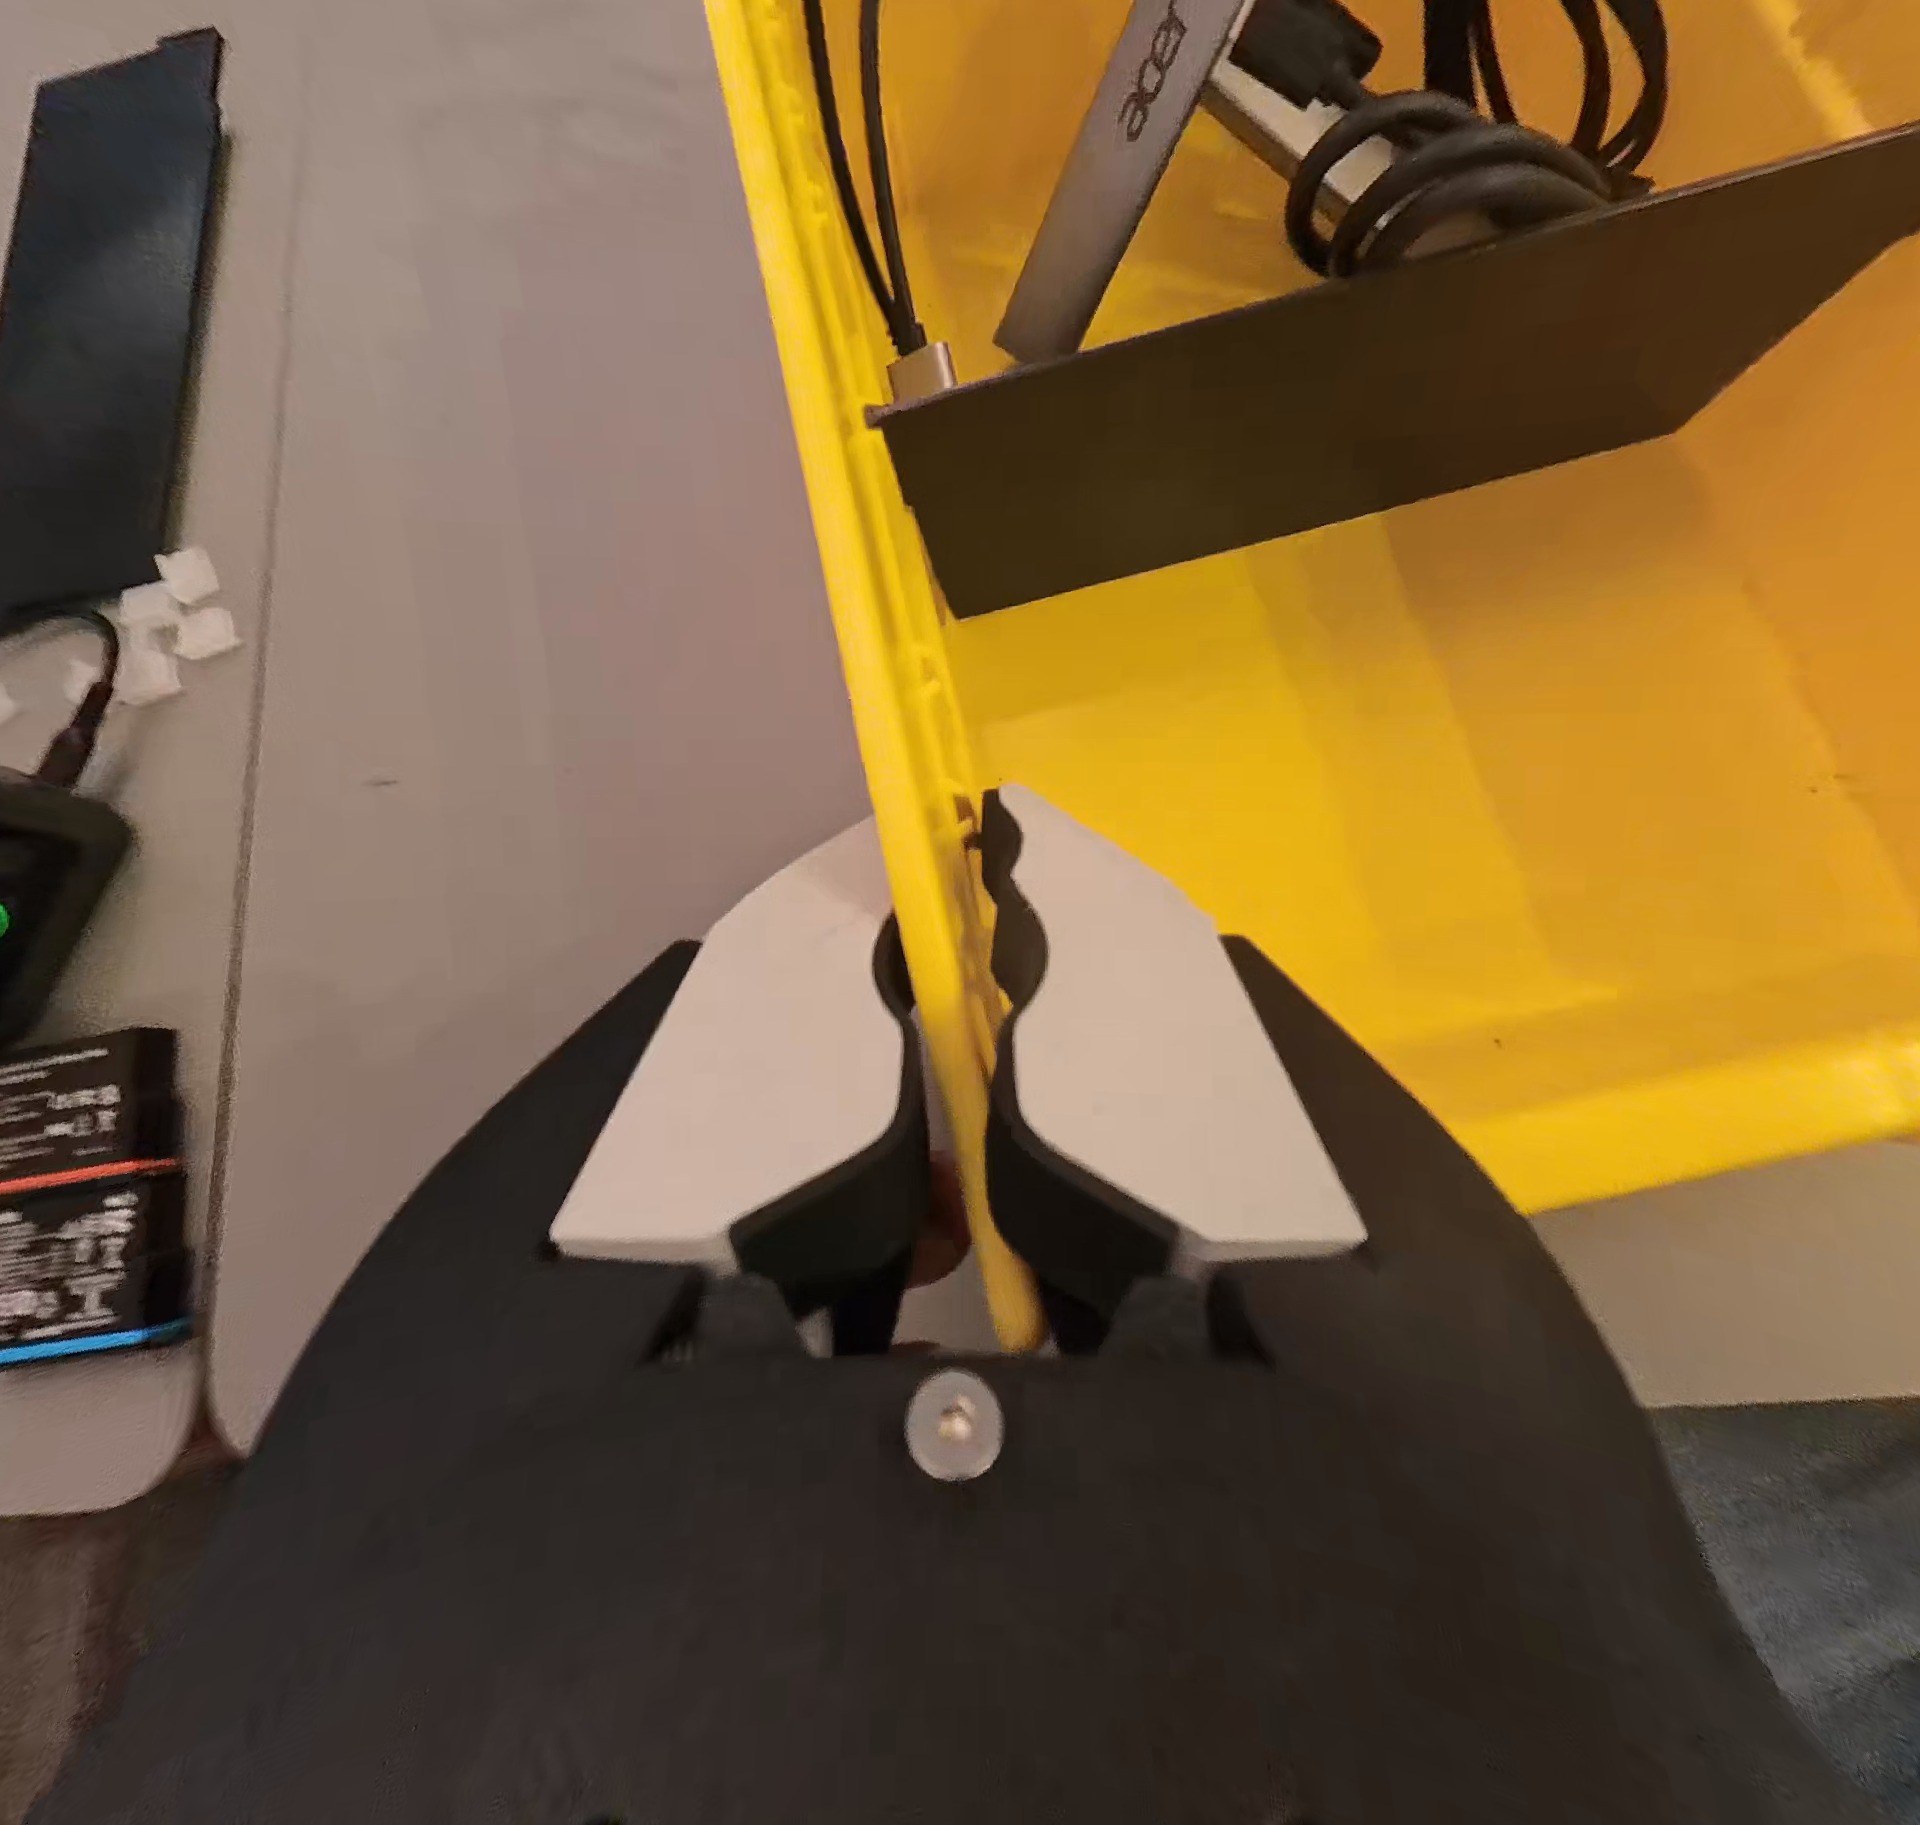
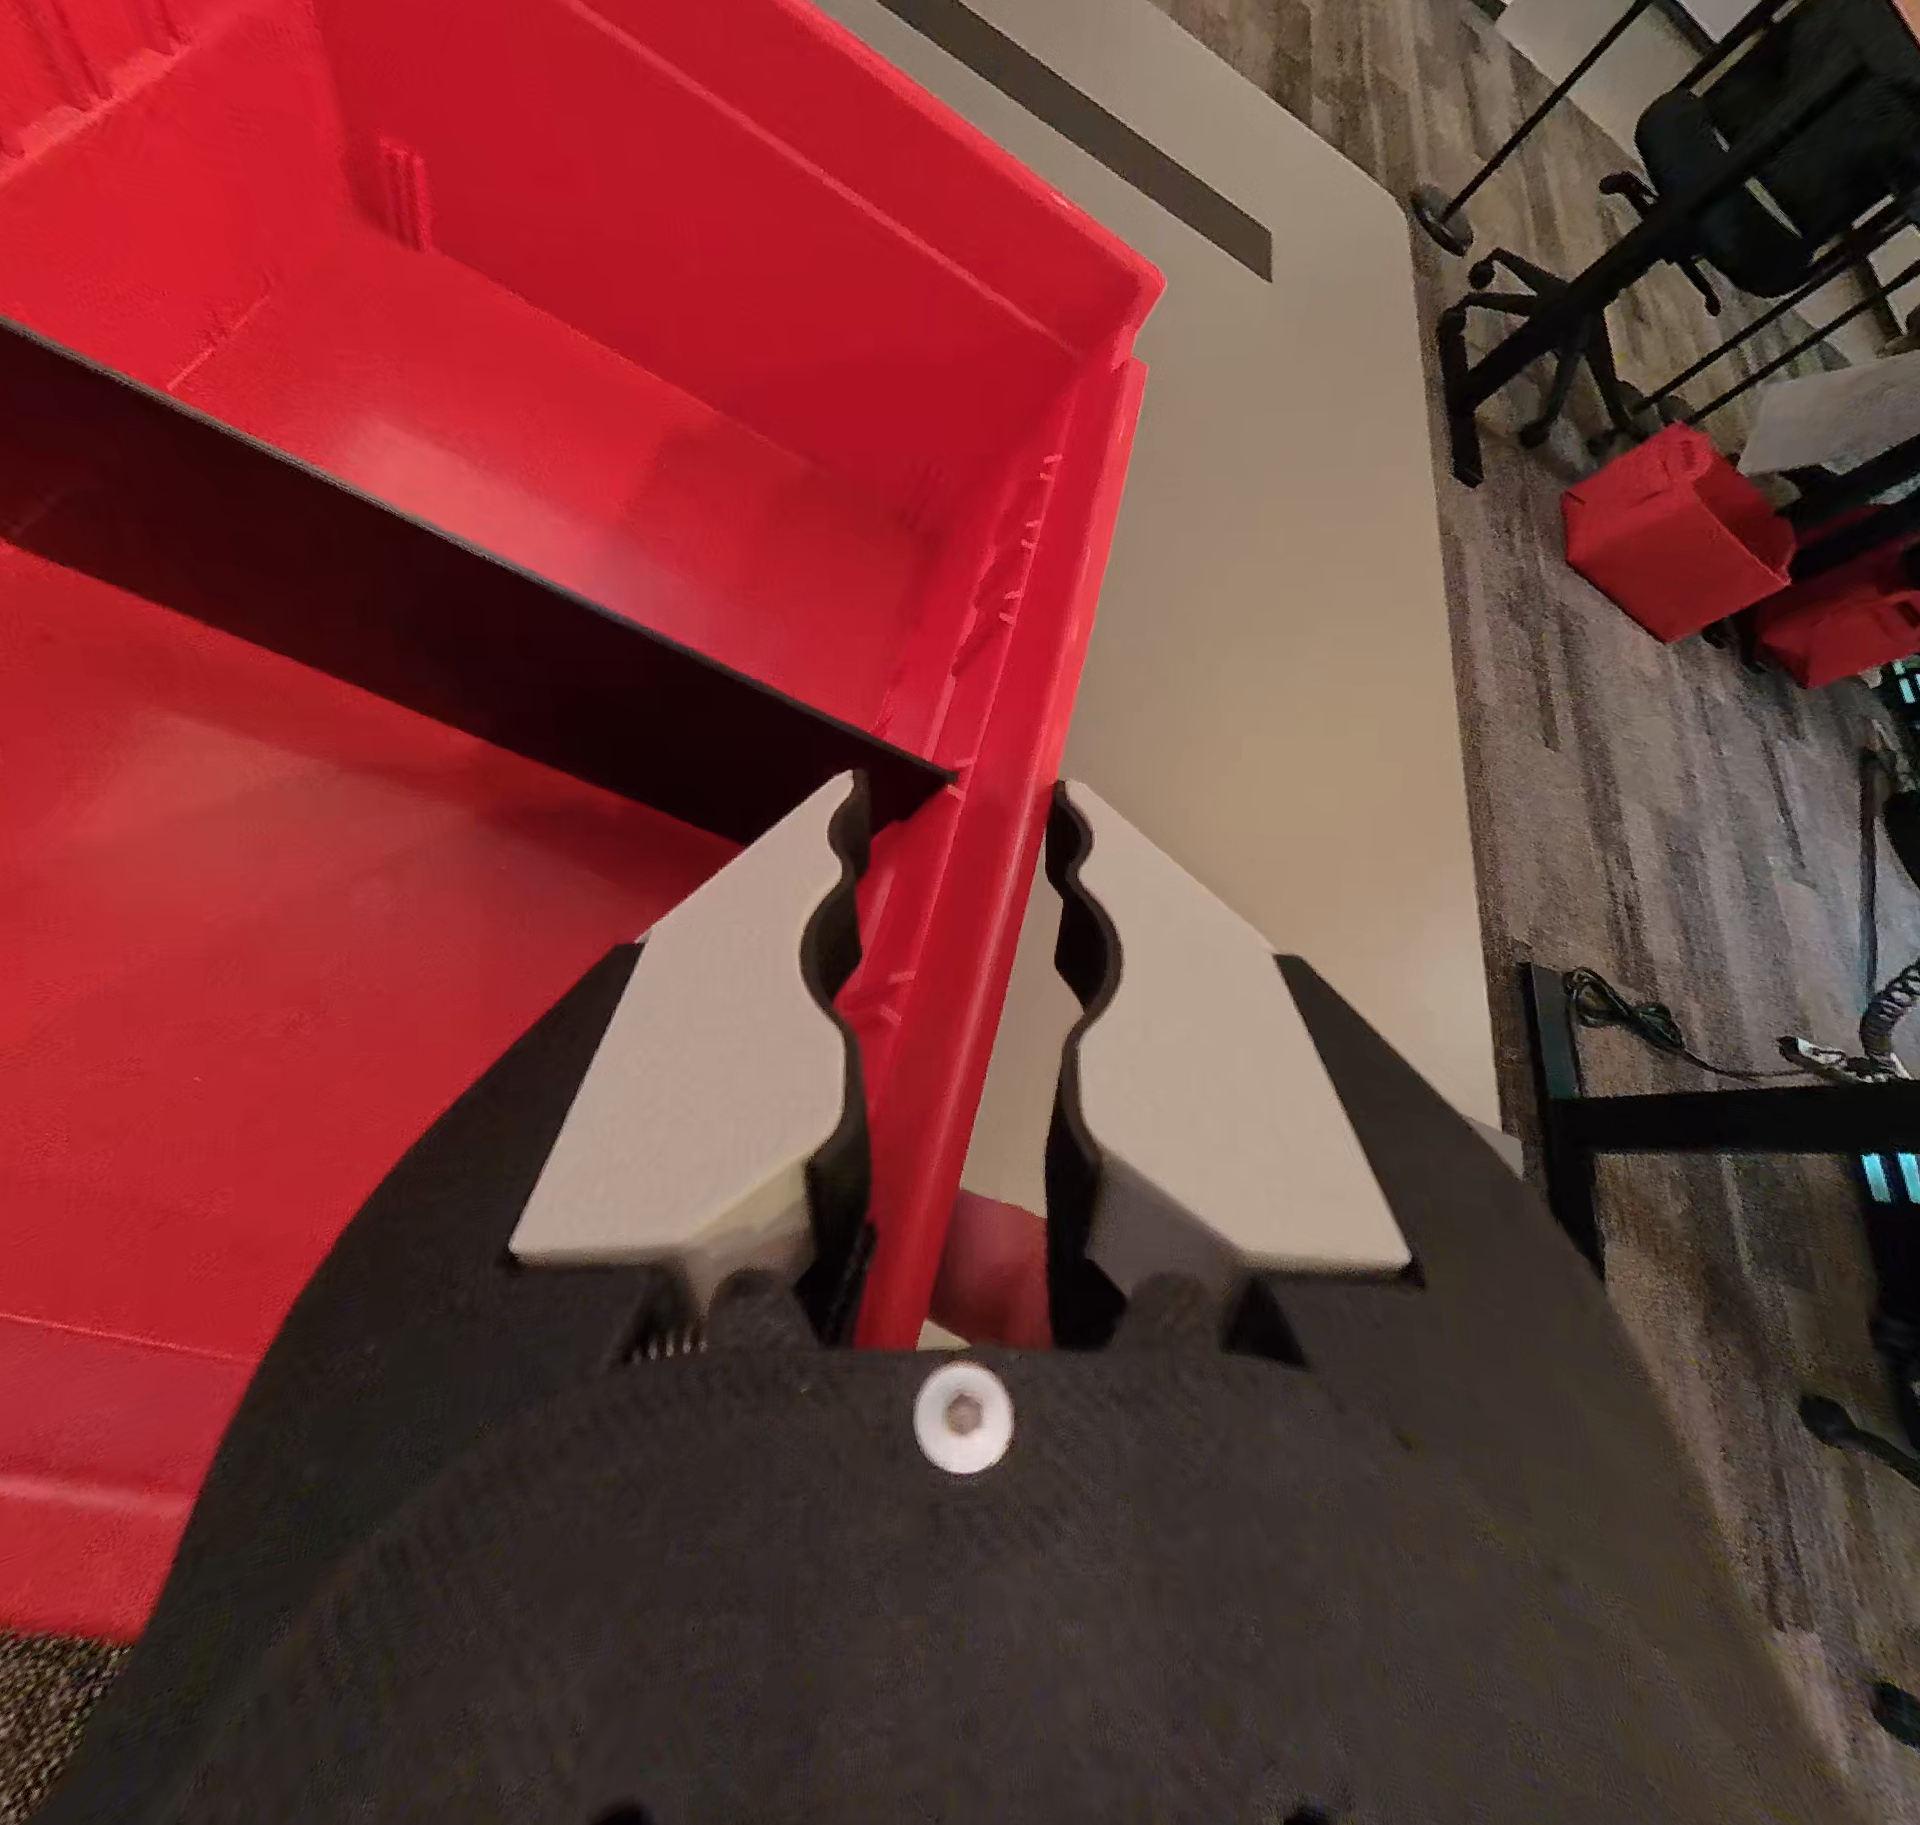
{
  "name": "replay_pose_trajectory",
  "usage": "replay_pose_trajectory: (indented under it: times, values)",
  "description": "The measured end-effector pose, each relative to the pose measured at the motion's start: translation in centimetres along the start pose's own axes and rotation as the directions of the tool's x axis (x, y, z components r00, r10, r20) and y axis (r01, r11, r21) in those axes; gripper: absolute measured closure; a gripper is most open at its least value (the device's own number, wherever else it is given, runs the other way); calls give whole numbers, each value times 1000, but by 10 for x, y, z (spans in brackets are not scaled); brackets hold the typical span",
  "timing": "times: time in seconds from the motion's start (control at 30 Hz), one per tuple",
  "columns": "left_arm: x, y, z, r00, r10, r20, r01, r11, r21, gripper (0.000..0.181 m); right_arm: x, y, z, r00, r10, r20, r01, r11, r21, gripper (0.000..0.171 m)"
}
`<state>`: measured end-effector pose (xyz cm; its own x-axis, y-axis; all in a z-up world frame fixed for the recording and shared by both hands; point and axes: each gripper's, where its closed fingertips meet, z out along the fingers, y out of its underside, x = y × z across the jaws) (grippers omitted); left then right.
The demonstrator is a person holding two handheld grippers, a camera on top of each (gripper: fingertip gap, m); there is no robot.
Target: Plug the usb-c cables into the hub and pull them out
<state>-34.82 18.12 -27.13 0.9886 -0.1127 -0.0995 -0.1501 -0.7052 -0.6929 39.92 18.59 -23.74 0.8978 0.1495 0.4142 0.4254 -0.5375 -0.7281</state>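
Your left claw (image 1: 982,819) pinches the yellow bin (image 1: 1455,840) wall, your right claw (image 2: 956,799) straddles the red bin (image 2: 416,840) wall, spread — plugging hasn't begun — next, reach the hub (image 1: 1122,134) at upper right.

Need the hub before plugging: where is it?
Left wrist view, upper right: the grey hub lies in the yellow bin's far compartment, beyond the black divider, among black cables.

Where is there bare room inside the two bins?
Free: the yellow bin floor nearer than its black divider, and both sides of the red bin. Crowded: beyond the yellow bin's divider, where the hub and black cables lie.
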Motion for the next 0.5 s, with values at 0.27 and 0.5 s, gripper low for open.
replay_pose_trajectory:
  times: [0.27, 0.5]
  values:
    - [-54, 19, -9, 1000, 4, 28, -4, 1000, -25, 175, 39, 11, 17, 1000, -17, -13, 17, 1000, -25, 139]
    - [-105, 37, -19, 999, -35, 38, 36, 999, -23, 176, 77, 22, 31, 999, -21, -48, 18, 998, -54, 138]
